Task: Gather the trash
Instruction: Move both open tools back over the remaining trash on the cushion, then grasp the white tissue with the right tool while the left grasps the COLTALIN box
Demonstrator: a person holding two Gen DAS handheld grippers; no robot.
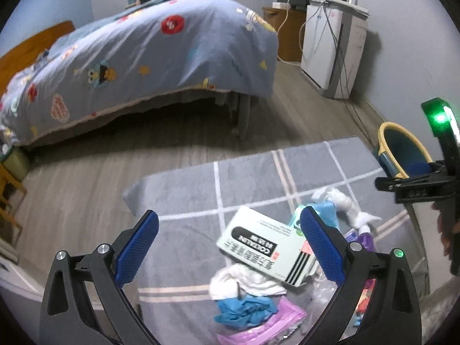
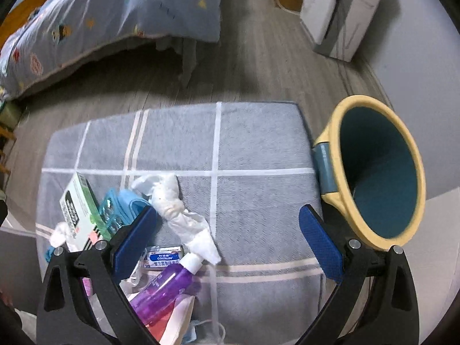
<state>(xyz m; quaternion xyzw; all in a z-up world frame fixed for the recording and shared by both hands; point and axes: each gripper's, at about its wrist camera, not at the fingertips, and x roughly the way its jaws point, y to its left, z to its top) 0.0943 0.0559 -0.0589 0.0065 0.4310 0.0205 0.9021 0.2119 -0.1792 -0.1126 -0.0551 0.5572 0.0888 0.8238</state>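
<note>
Since nothing sits between either pair of pads, reading both as empty: left gripper (image 1: 230,238) spread wide above the litter pile, right gripper (image 2: 230,230) equally wide over bare rug (image 2: 258,143) next to the pile. Probably posed that way to straddle the bulkier pieces on the first grab; a judgement only.

Trash all clustered at one corner of the rug, partly overlapping. Bin (image 2: 376,172) at the rug's edge on the right side, tipped with its mouth toward the right camera, looks empty inside. Close enough to suggest short carries; nothing collected yet by the look of it.

Count, as far as visible:
- 1 pale green carton (image 1: 267,244), lying flat, resting on other scraps
- 1 purple bottle (image 2: 169,287), on its side, white cap toward the tissue
- 1 long twisted tissue (image 2: 178,210); 1 more white wad (image 1: 241,281) under the carton
- 1 crumpled blue glove (image 1: 244,310)
- 1 pink sheet (image 1: 267,325) at the bottom
- 1 small blue-label tube box (image 2: 164,256)
- 1 light blue packet (image 2: 126,201), contents unclear

Further scraps under the right gripper's frame too hidden to count.
</note>
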